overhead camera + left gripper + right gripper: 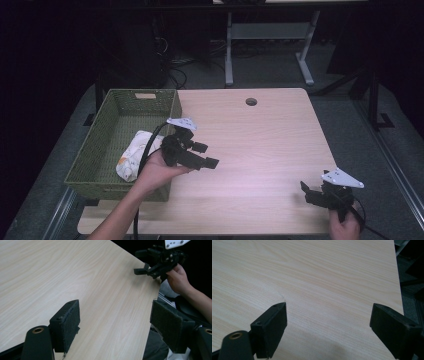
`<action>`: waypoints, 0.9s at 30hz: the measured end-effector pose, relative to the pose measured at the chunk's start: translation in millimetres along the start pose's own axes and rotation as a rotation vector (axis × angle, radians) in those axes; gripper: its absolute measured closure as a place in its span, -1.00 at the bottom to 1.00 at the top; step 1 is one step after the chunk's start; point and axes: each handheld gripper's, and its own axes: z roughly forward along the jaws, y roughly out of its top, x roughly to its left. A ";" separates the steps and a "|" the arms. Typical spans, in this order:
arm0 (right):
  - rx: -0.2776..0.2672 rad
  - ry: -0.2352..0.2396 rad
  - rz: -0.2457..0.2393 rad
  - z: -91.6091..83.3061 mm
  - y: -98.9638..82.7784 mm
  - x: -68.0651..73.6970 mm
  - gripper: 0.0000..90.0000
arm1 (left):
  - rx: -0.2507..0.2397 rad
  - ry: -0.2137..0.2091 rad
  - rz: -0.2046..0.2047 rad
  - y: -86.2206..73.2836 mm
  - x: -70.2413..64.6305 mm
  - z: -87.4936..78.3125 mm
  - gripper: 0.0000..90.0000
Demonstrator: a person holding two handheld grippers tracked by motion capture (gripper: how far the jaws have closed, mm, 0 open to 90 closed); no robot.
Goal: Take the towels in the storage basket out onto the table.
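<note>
The left gripper (202, 155) hovers just right of the green basket (100, 145), jaws spread wide and empty. A white pouch (131, 159) lies inside the basket, at its near right corner. The right gripper (312, 192) (also wide and empty) waits far right of the basket. Reaching back in, the left gripper's trailing cable may snag the basket's rim and drag it.

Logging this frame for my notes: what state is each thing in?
Left gripper: open, holding nothing, above the table beside the basket.
Right gripper: open, holding nothing, near the table's front right corner.
Green basket: upright on the table's left edge.
White printed pouch: lying inside the basket.
</note>
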 end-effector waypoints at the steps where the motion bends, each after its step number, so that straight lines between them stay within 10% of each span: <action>1: 0.000 0.000 0.001 -0.1 0.0 0.1 -0.69 | 0.003 0.009 -0.001 0.2 2.0 -2.1 -0.48; 27: 0.005 0.004 -0.008 0.8 -0.1 1.4 -0.69 | -0.066 0.041 -0.141 -13.8 54.3 -58.8 -0.48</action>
